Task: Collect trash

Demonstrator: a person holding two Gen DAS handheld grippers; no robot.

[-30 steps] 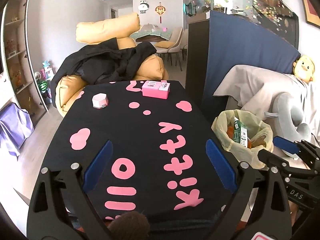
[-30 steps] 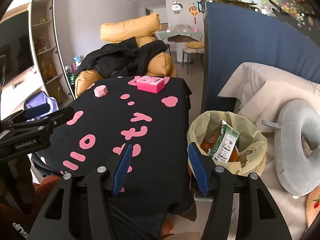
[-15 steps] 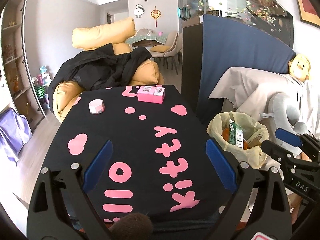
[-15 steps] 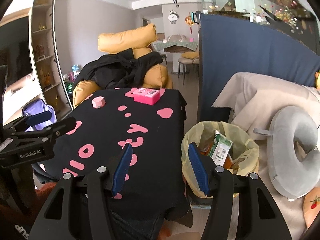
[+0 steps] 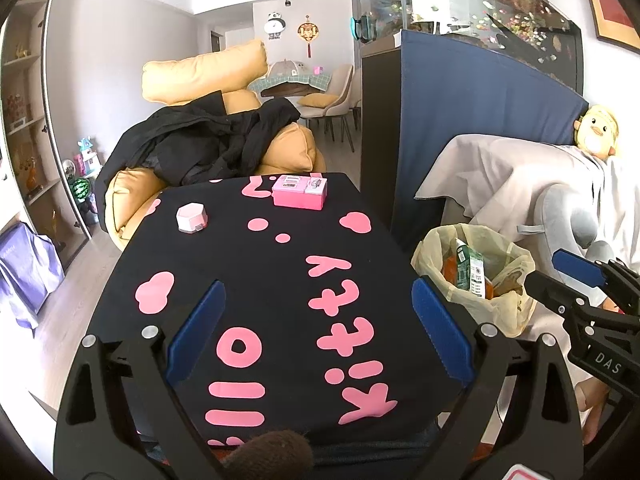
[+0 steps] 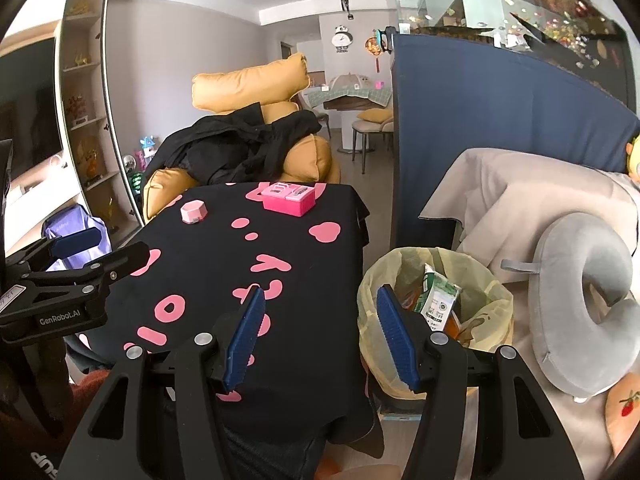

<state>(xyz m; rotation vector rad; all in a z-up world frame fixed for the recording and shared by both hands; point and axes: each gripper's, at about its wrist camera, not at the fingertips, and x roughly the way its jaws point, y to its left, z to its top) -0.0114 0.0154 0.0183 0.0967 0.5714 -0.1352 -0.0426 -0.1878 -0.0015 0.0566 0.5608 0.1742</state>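
Observation:
A bin lined with a yellow bag (image 5: 496, 312) (image 6: 372, 300) stands on the floor right of the table. A green and white carton (image 5: 470, 270) (image 6: 438, 300) and orange wrappers lie inside it. My left gripper (image 5: 318, 330) is open and empty above the near end of the black tablecloth (image 5: 260, 272). My right gripper (image 6: 320, 336) is open and empty, held over the table's right edge beside the bin. Each gripper shows in the other's view, the left in the right wrist view (image 6: 104, 254) and the right in the left wrist view (image 5: 572, 276).
A pink box (image 5: 300, 192) (image 6: 288, 198) and a small pink hexagonal case (image 5: 192, 218) (image 6: 194, 212) sit at the table's far end. A yellow armchair with black clothes (image 5: 208, 148) stands behind. A covered sofa with a grey neck pillow (image 6: 588, 300) is at the right.
Both grippers have drawn back and risen a little, so table and bin look smaller and farther. Both stay open and empty.

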